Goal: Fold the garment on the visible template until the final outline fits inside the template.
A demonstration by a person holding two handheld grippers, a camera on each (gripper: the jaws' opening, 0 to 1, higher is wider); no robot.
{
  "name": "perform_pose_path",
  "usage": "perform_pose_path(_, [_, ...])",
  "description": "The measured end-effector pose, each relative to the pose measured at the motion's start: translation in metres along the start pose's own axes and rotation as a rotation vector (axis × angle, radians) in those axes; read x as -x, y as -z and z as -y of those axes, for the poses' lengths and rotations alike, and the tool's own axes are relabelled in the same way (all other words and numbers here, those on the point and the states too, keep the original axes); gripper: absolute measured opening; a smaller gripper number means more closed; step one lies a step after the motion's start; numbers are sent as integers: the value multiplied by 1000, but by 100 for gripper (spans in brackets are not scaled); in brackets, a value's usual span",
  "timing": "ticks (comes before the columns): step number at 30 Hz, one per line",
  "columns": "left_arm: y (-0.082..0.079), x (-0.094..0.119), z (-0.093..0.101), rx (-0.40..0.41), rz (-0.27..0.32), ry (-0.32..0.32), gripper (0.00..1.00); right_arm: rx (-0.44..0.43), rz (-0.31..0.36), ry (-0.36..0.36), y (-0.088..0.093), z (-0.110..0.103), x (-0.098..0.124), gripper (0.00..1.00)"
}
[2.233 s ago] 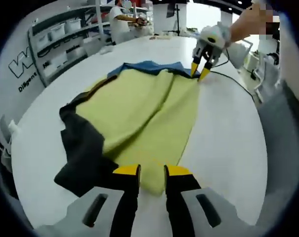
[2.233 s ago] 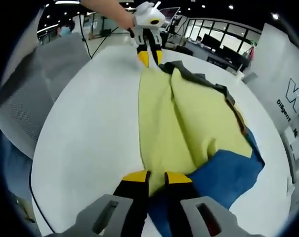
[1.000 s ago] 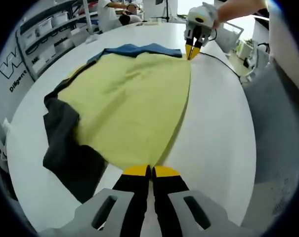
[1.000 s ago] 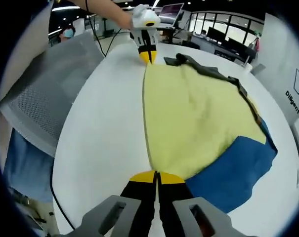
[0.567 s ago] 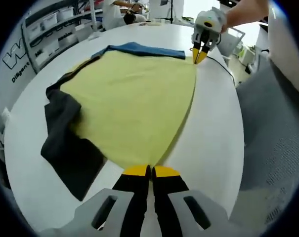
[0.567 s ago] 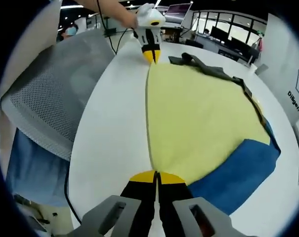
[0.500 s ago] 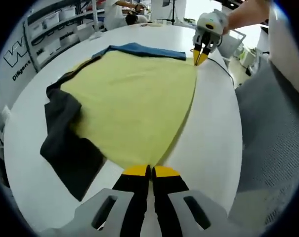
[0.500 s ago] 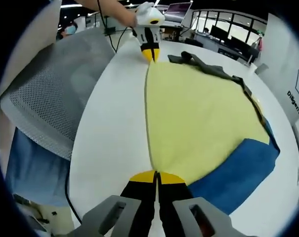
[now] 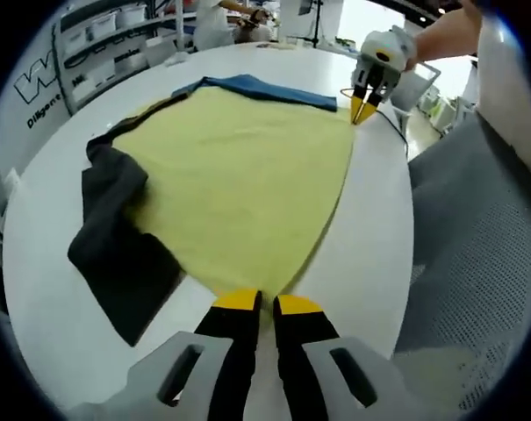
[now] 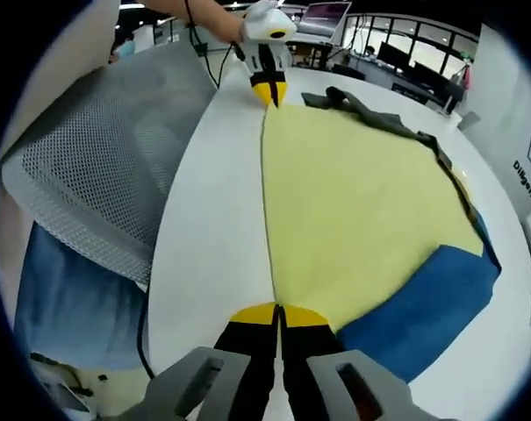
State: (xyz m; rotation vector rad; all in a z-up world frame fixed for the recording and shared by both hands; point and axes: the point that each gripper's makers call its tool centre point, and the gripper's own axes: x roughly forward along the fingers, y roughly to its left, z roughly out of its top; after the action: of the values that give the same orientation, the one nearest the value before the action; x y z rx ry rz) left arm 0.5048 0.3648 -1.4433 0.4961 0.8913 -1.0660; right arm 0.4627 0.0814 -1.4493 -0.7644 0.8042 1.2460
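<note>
In a workshop with shelves along the wall, the white round desk [image 9: 383,228] carries the garment [image 9: 247,175], yellow with blue and dark grey parts, spread flat. The left tongs [image 9: 257,303] look slightly parted at one hem corner, and the right tongs [image 10: 278,313] are clenched on the other. I judge that folding has hardly begun, and I cannot make out the template.

We see a garment [image 9: 239,184] in three plain colours on a white surface [image 9: 375,237]: a pale yellow body, a blue sleeve [image 9: 265,88] on one side and a dark grey sleeve [image 9: 116,254] on the other. Beside the surface, the chair [image 10: 98,167] is grey mesh. Both grippers' fingers [image 9: 237,303] are black with yellow tips.
</note>
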Motion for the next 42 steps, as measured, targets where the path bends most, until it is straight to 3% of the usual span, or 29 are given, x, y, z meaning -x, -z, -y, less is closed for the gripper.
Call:
perform_pose_path(4, [5,3,5,12,4,8,10,-34,1,3,4,-2,3,0])
perform_pose_path(10, [10,6,9,37,-3,5,9,-176,88,41,-3,8,13,0])
perform_pose_path(13, [10,6,12,44,-2,6,10,-188,90,58,-2,13,14,0])
perform_pose_path(16, [9,5,15,52,-5,16,8,-254,117,74,-3,18,10,0])
perform_pose_path(20, [-1,9,12,79,38,-11,9,-265,90,77,6,15,3,0])
perform_pose_path(22, [-10,13,6,94,76,-42,9,-259,111,83,4,14,5,0])
perform_pose_path(27, [-25,17,-3,99,126,-100,12,-273,68,77,15,12,10,0])
perform_pose_path(29, [-25,12,-2,111,132,-89,13,-286,71,94,18,16,18,0])
perform_pose_path(36, [-18,-5,4,143,112,-77,15,-303,58,256,43,51,42,0])
perform_pose_path(42, [-15,-10,7,169,105,-94,16,-281,42,279,53,59,46,9])
